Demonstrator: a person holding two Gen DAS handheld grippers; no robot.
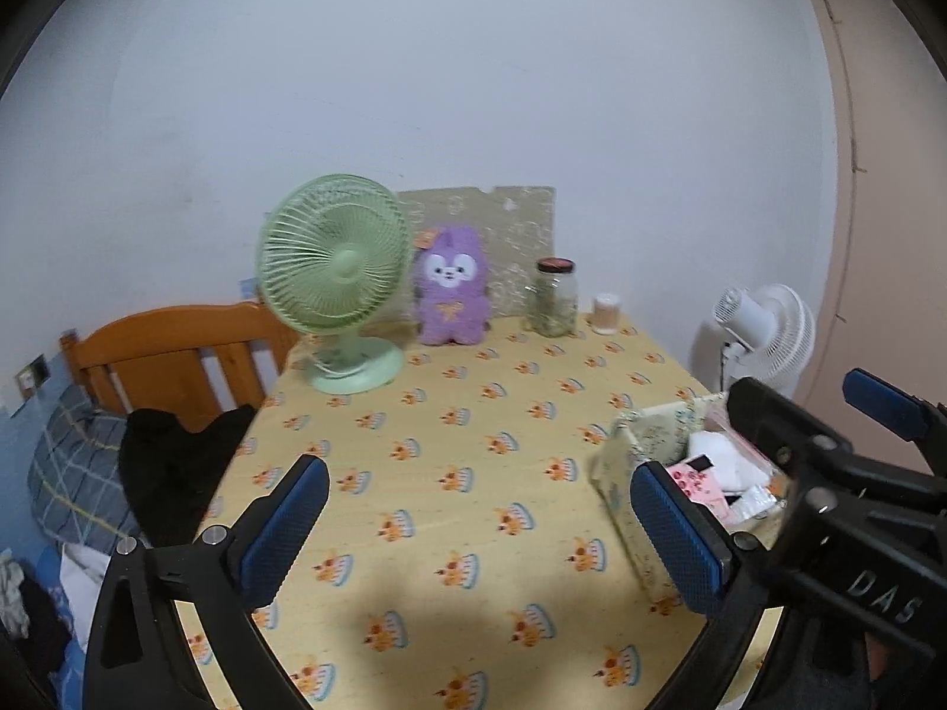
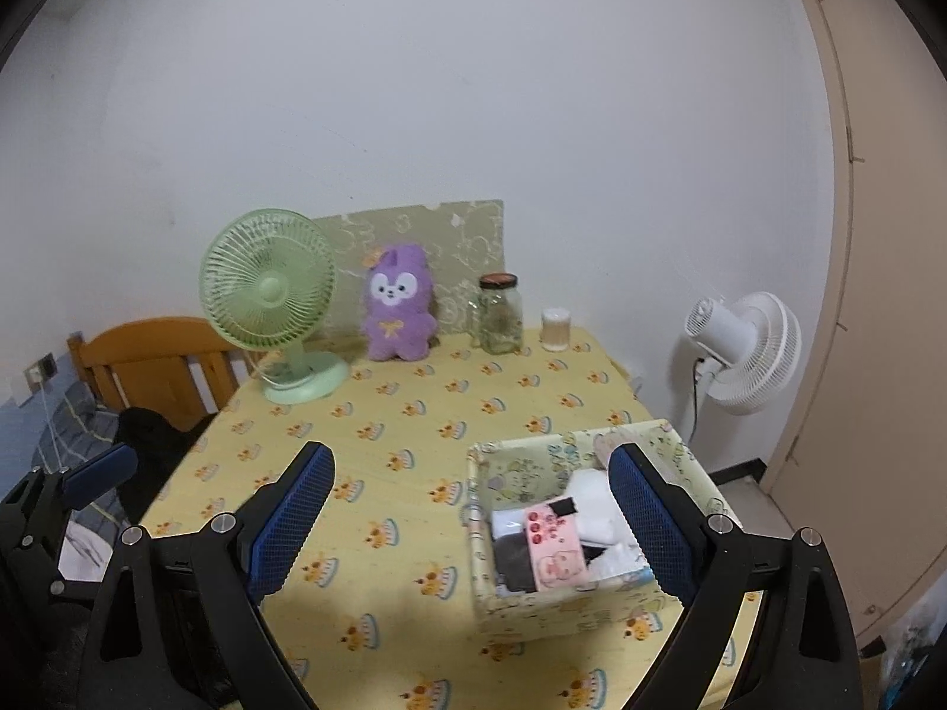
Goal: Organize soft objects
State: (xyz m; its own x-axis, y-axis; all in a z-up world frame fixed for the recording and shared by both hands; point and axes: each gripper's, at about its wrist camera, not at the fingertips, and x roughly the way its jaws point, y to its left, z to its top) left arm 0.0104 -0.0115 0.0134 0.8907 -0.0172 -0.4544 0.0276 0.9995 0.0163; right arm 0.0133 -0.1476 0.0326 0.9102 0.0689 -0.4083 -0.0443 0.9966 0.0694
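Both grippers — left (image 1: 479, 523) and right (image 2: 470, 518) — hover over the table (image 2: 402, 438) with jaws spread wide and empty, probably since the soft stuff is already sitting in the box (image 2: 532, 606) near the right edge — only the plush (image 2: 398, 305) stays propped by the wall.

The left gripper (image 1: 479, 523) has its two blue-padded fingers spread wide apart and holds nothing. The right gripper (image 2: 470, 518) is just beside it, also spread wide and holding nothing, both pointing forward.
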